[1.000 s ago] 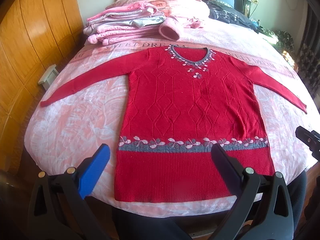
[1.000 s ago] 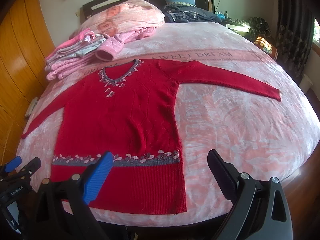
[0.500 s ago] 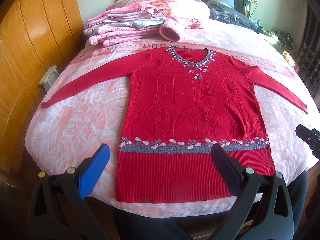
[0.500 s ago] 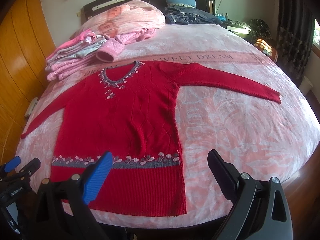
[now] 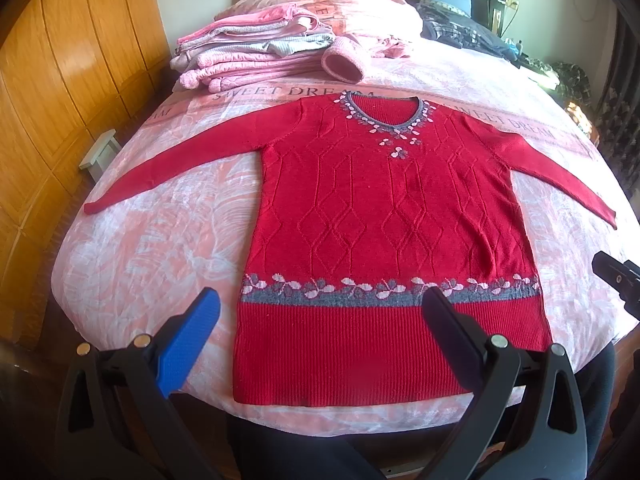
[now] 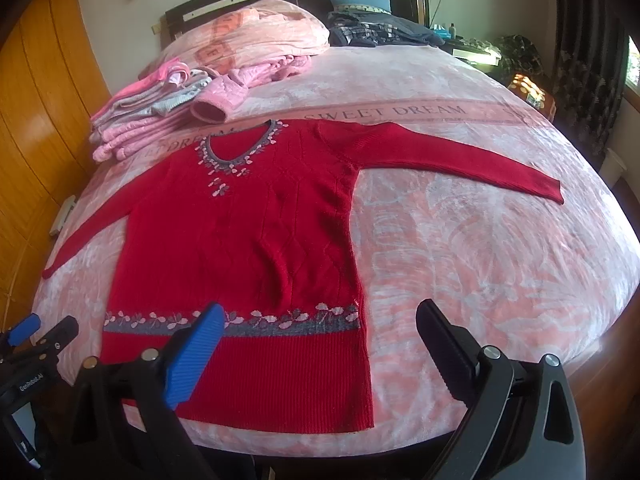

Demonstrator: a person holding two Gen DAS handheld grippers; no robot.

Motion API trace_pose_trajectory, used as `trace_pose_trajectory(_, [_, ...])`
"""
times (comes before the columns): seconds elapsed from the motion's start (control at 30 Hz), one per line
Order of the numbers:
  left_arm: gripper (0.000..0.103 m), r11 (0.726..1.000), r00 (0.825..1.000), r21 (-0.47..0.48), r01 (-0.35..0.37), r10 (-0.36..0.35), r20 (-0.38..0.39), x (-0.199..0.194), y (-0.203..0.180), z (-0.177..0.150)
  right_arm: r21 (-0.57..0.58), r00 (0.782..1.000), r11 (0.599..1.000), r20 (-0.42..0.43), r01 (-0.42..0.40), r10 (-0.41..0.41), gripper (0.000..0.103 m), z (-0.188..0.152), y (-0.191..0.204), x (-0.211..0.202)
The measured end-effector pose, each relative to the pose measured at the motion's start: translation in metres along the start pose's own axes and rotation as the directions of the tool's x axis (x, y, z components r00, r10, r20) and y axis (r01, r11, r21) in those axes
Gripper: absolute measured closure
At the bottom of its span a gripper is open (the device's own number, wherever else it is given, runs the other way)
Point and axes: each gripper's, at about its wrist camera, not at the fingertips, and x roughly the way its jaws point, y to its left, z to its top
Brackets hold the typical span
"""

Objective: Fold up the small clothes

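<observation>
One red sweater (image 5: 384,224) — spread flat, front up, both sleeves out, on the bed (image 5: 160,248). One stack of folded pink clothes (image 5: 248,56) near the headboard. Two claws — left claw (image 5: 320,316), right claw (image 6: 320,328) — both wide open, holding nothing, above the hem.

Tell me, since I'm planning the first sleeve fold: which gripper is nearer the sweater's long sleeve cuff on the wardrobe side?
Left. The left gripper hovers over the hem, nearer that sleeve cuff. The right gripper sits beyond the red sweater hem's opposite corner.
</observation>
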Motion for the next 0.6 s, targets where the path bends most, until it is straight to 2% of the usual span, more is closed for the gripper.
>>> trace_pose_trajectory(0.6, [0.003, 1.000, 1.000, 0.004, 0.000, 0.000, 0.002, -0.0010, -0.0005, -0.0003, 0.009, 1.000, 1.000, -0.003, -0.002, 0.002, 0.005, 0.0004, -0.0030, 0.0013])
